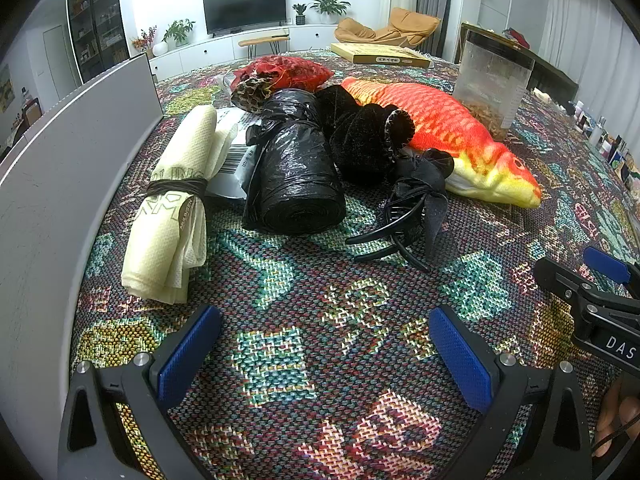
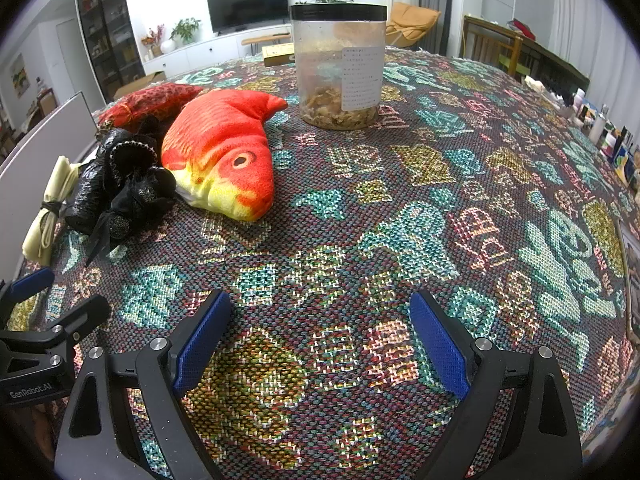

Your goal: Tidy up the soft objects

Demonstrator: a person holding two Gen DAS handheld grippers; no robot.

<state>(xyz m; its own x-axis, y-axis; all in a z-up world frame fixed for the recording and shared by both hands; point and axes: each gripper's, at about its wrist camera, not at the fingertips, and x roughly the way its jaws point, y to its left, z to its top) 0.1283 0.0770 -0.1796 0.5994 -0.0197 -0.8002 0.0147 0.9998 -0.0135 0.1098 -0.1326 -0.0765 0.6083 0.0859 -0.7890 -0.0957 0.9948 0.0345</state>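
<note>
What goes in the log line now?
left gripper: open, empty | right gripper: open, empty | plush fish: on tablecloth, untouched

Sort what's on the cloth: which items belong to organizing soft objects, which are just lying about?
Job: plush fish, cream cloth roll, black bag roll, black fabric bundle, red pouch.
Lying about: plastic jar, flat box, hair claw.

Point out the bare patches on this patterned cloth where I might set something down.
The cloth lies bare right of the plush fish and in front of the jar, out to the far edge. The strip before both tongs is bare too. It is crowded on the left: the cream roll, bag roll and hair clip lie close together.
</note>
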